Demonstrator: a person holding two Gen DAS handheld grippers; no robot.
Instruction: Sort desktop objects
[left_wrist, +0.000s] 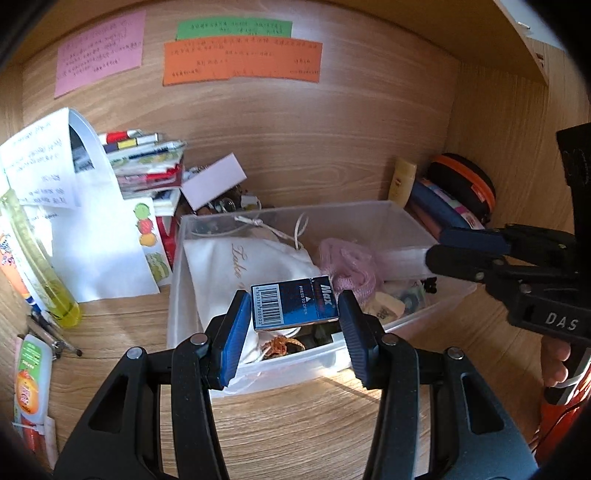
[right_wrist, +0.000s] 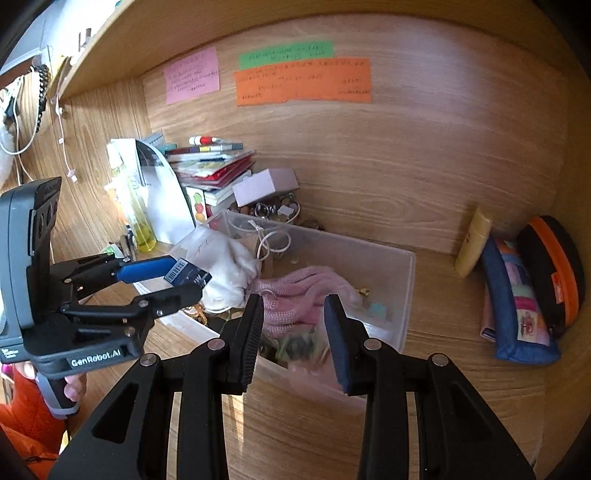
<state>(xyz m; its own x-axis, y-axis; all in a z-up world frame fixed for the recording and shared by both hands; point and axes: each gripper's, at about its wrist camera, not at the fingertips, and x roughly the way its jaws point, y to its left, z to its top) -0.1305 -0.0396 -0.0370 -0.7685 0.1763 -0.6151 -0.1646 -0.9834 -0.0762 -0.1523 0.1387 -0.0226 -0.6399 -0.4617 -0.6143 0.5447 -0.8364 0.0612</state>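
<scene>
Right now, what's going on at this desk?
A person is sorting desk clutter with two handheld grippers. The left gripper holds a small blue box with a barcode above the clear plastic bin, which already contains a white drawstring pouch and pink mesh fabric. The right gripper hovers open over the bin, holding nothing.

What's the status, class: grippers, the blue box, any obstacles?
Left gripper shut on blue Max box, above clear bin. Right gripper open, empty, over bin. White pouch and pink mesh lie underneath.
</scene>
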